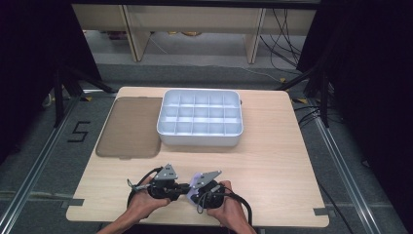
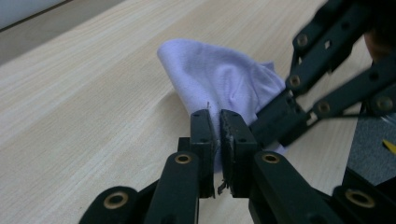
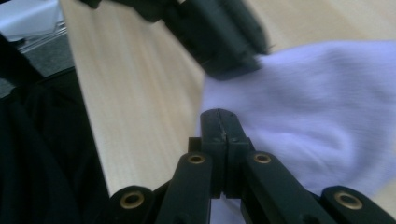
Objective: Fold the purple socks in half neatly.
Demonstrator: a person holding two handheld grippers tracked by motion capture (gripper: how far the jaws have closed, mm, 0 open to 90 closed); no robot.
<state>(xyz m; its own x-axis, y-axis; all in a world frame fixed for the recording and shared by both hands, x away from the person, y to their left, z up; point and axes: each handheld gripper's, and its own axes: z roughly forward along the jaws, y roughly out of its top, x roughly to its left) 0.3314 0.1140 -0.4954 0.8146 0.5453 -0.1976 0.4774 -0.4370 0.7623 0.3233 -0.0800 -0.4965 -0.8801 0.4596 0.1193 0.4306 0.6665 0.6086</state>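
Note:
A small lilac cloth (image 1: pixel 197 179) hangs bunched between my two grippers just above the front part of the wooden table (image 1: pixel 272 165). In the left gripper view the cloth (image 2: pixel 219 74) rises in a soft fold, and my left gripper (image 2: pixel 219 116) is shut on its lower edge. My right gripper (image 2: pixel 280 114) pinches the same cloth from the right, close beside it. In the right gripper view my right gripper (image 3: pixel 219 114) is shut with the cloth (image 3: pixel 322 107) spreading to its right. The left gripper (image 3: pixel 233 65) bites the cloth just above. Both hands hold the grippers (image 1: pixel 182 190) (image 1: pixel 194 189) tip to tip.
A white tray (image 1: pixel 199 140) with several compartments stands at the table's far middle. A flat brown lid (image 1: pixel 129 127) lies to its left. The table's front edge runs just under my hands. Dark floor and cables surround the table.

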